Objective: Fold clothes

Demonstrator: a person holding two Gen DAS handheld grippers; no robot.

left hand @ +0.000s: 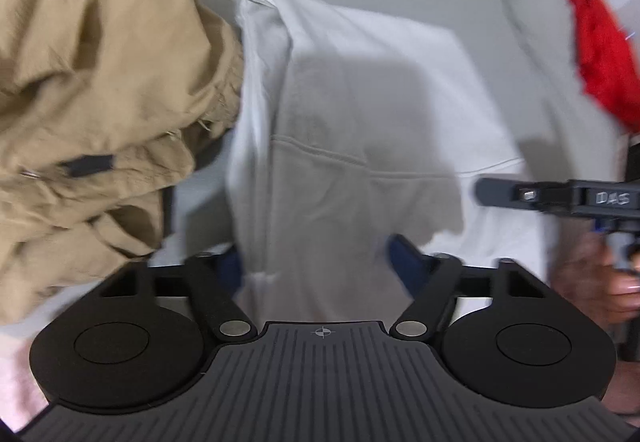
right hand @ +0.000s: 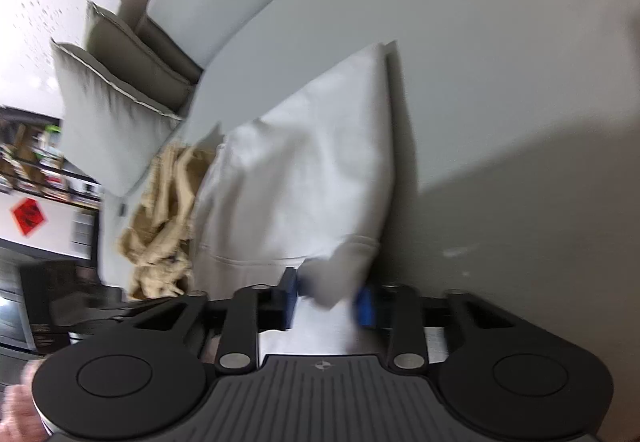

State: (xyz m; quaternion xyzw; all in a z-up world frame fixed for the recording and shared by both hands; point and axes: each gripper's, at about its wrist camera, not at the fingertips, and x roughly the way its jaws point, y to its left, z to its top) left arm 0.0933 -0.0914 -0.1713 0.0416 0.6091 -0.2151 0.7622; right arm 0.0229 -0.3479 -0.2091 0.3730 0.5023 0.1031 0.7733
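Both claws on the white garment (left hand: 360,113) — mid-fold on the grey sofa (right hand: 500,41).
Left claw (left hand: 320,266): jaws apart, white cloth bunched between them, grip unclear through blur. Right claw (right hand: 330,296): blue pads (right hand: 365,306) pinch a hem corner. Tan garment (left hand: 92,89) lies crumpled just beside the white one; red cloth (left hand: 604,57) sits well apart.

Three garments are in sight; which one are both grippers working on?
The white sweatshirt: its fabric lies between both grippers' fingers. The crumpled tan garment lies beside it, and the red garment lies apart.
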